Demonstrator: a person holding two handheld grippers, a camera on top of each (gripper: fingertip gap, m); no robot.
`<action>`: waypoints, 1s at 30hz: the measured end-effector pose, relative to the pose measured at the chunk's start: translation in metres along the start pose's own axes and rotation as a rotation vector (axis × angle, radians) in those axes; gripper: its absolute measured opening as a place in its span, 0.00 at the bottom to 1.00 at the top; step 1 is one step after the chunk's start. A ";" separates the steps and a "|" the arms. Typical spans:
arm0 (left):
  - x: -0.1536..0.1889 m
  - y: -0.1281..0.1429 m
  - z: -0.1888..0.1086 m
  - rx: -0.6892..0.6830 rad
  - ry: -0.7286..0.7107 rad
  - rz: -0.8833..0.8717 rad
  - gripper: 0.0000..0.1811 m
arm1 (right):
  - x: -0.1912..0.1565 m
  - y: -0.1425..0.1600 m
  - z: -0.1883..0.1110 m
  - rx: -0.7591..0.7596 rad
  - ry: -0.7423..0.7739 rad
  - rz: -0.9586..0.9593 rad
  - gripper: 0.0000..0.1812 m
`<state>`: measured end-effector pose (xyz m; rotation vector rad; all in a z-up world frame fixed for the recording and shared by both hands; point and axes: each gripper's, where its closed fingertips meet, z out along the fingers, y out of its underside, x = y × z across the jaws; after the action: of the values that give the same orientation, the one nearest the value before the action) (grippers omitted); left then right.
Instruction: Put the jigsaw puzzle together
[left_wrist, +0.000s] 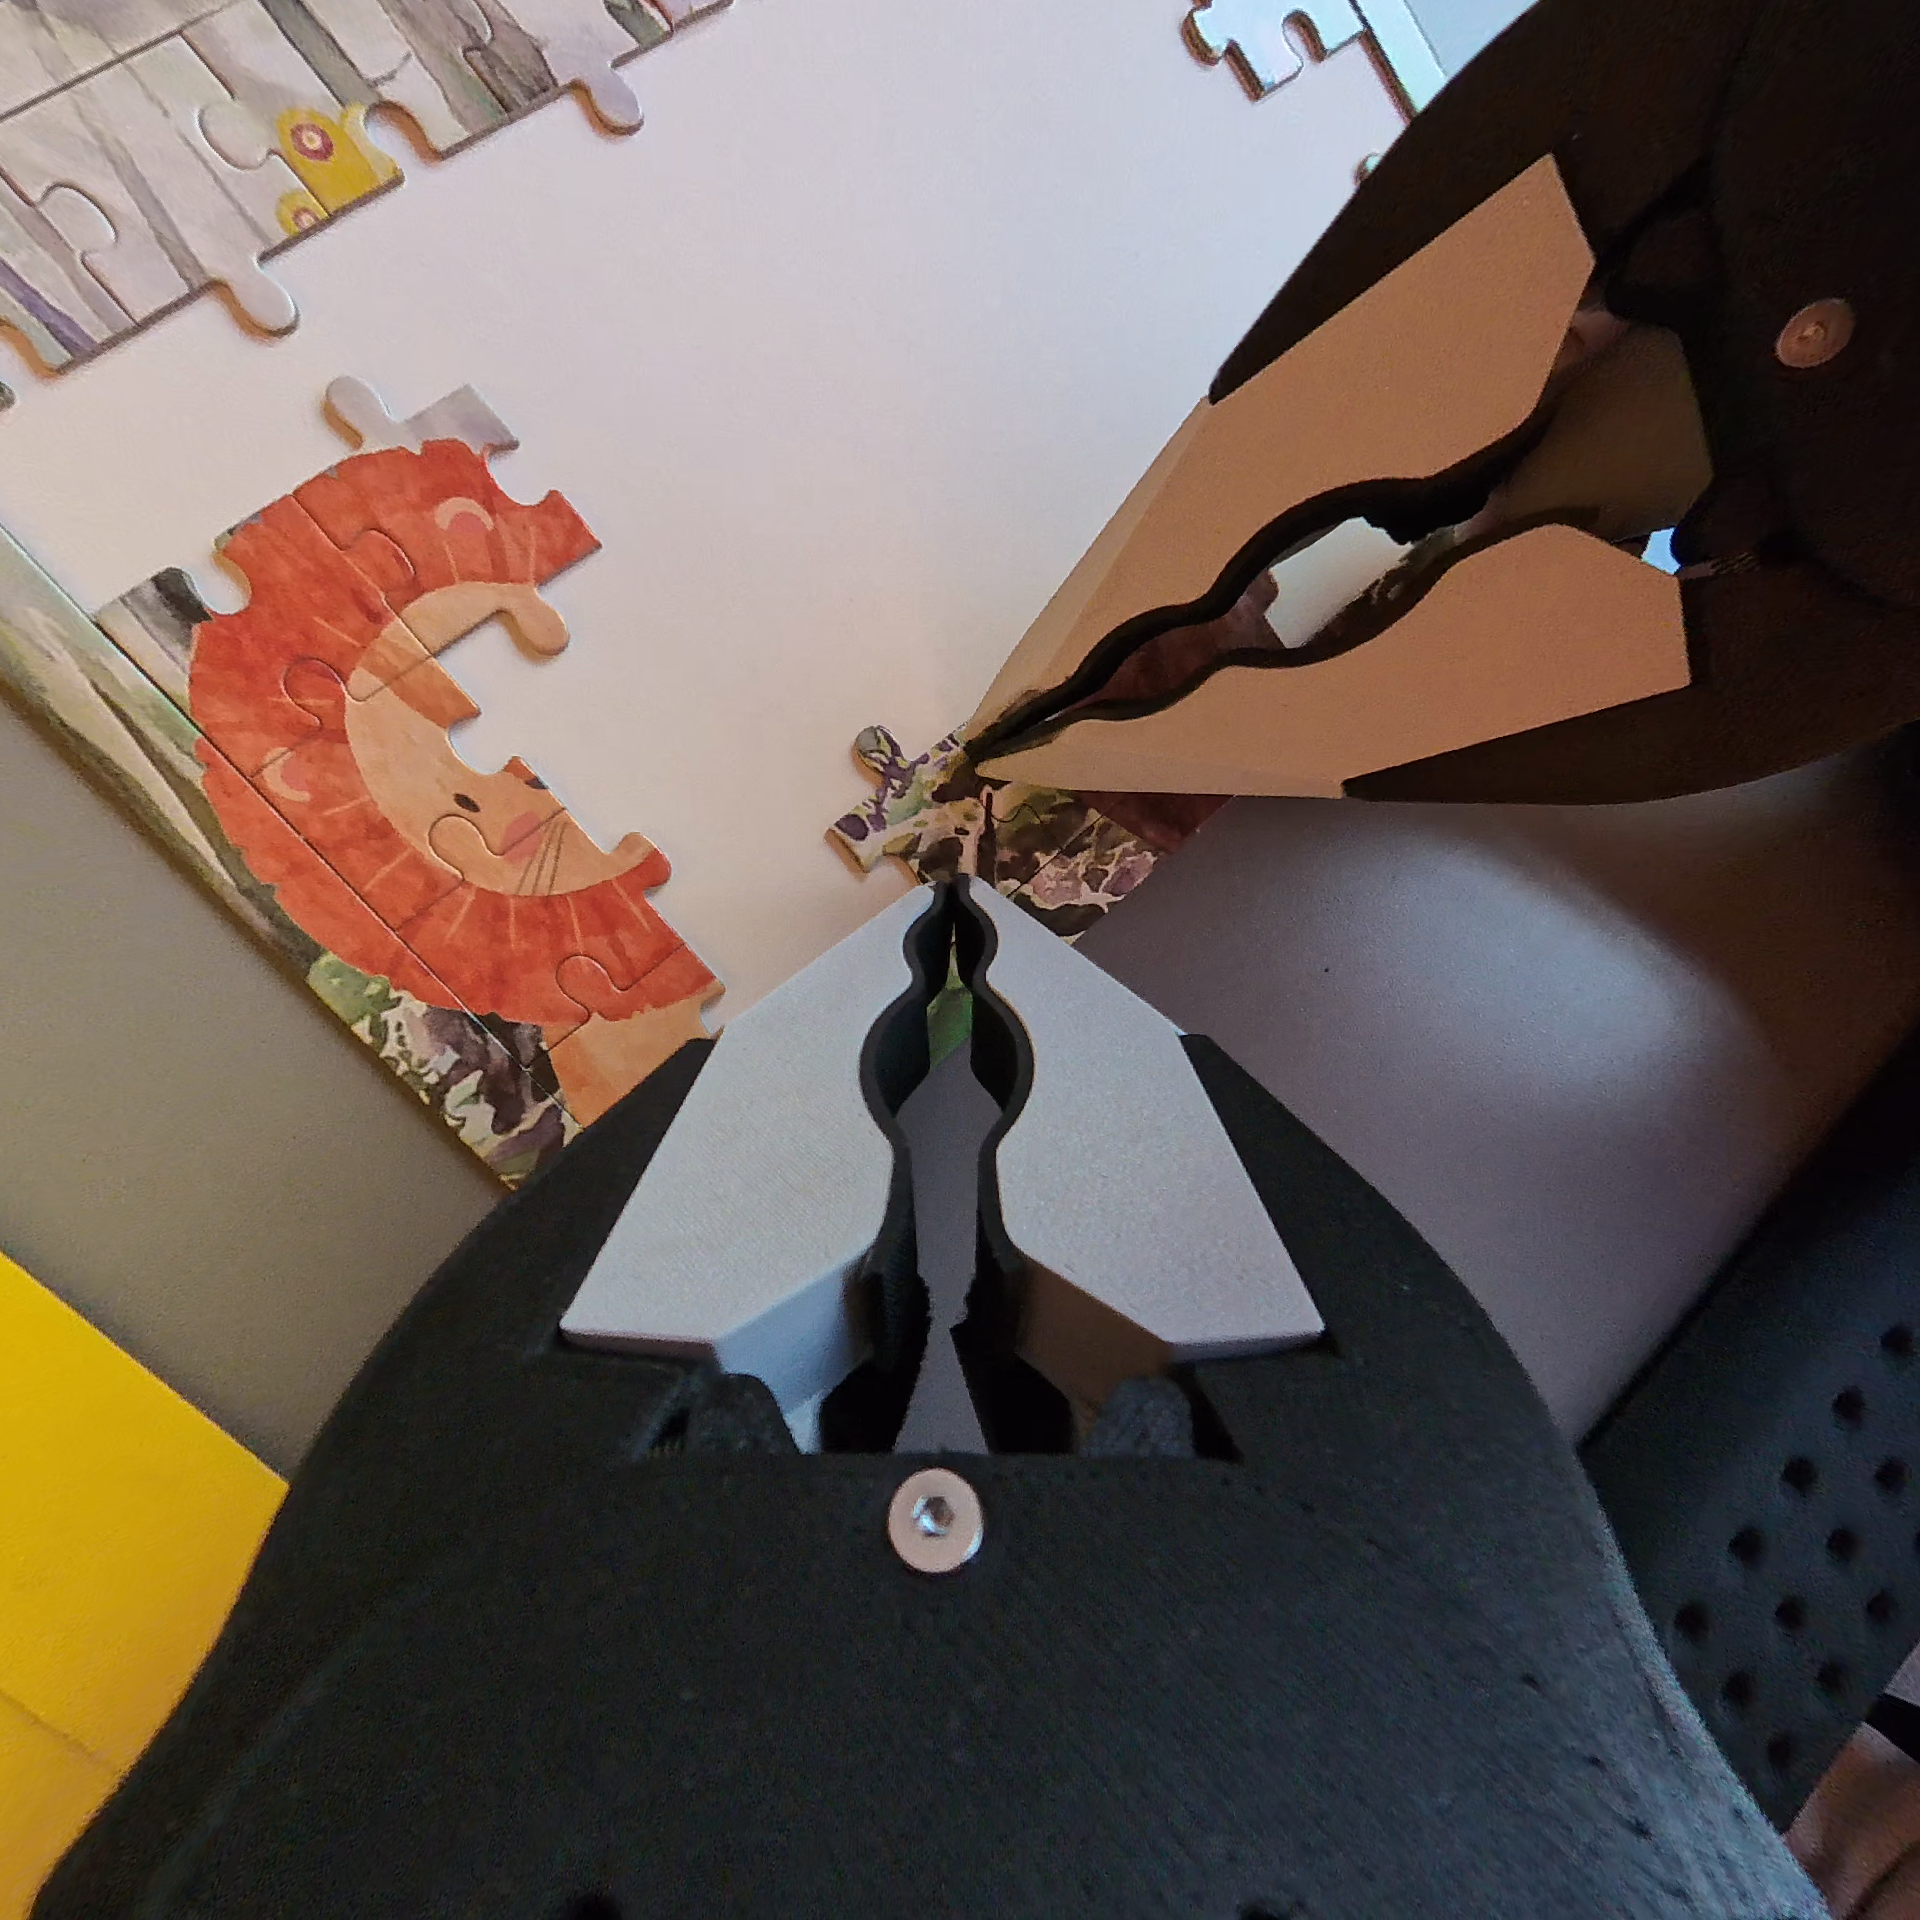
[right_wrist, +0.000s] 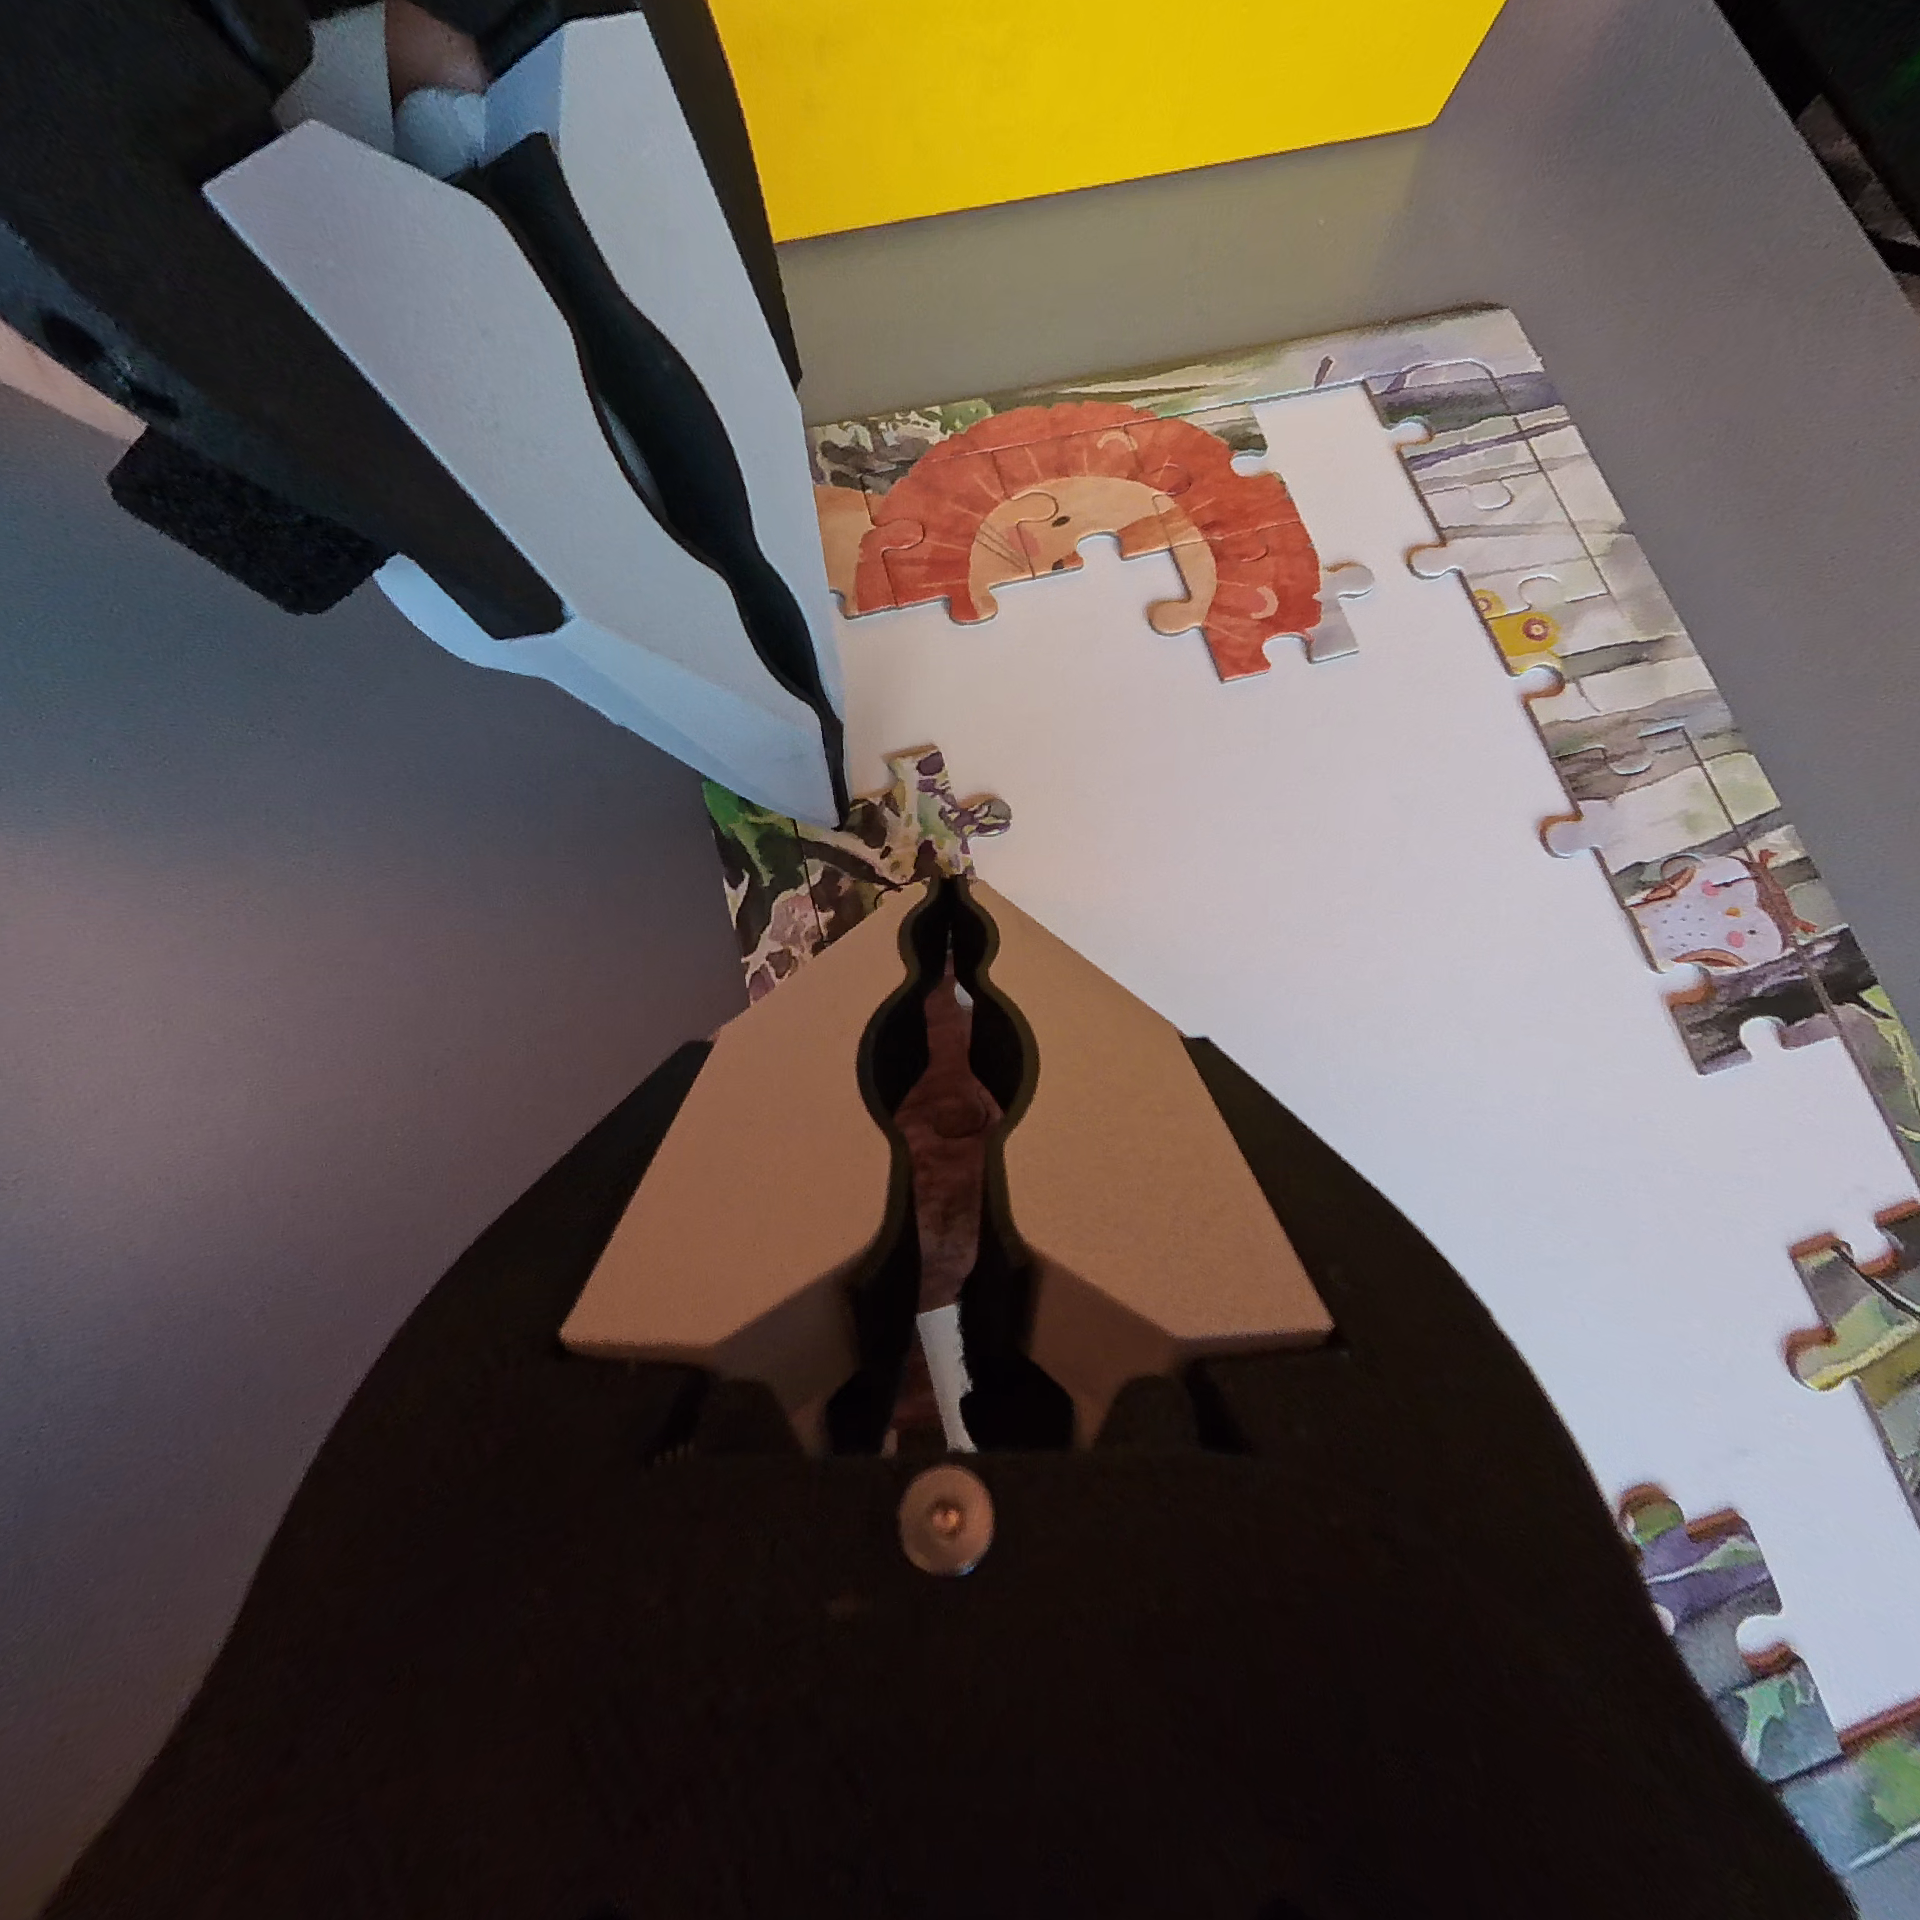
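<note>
Pressing one leafy piece (right_wrist: 940, 805), two closed tools (left_wrist: 956, 894) (right_wrist: 951, 888).

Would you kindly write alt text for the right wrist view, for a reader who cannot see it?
Two closed tools meet tip to tip over a leafy green-and-purple puzzle piece at the near edge of a white board: the right tool from below, the left tool from upper left. Beyond lie a part-built orange lion and a yellow box.

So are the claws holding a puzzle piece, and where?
Both claws are closed, tips pressing on the leafy purple-green pieces at the puzzle's edge. The left claw and right claw seem to press, not lift; a true grip cannot be told.
</note>
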<state>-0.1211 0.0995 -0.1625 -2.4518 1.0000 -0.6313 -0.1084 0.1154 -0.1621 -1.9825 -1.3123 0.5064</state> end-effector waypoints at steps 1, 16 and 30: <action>0.000 0.000 0.000 0.000 0.003 -0.003 0.00 | 0.000 0.000 0.000 -0.003 0.000 0.002 0.00; 0.000 -0.003 -0.001 0.020 0.005 0.011 0.00 | 0.000 0.000 0.000 0.032 -0.033 0.063 0.00; -0.001 -0.044 -0.032 0.289 -0.123 0.142 0.00 | 0.073 -0.061 -0.114 0.511 0.372 0.007 0.00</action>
<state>-0.1157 0.1225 -0.1130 -2.1205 0.9521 -0.5302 -0.0430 0.1582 -0.0361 -1.5596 -0.8424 0.4020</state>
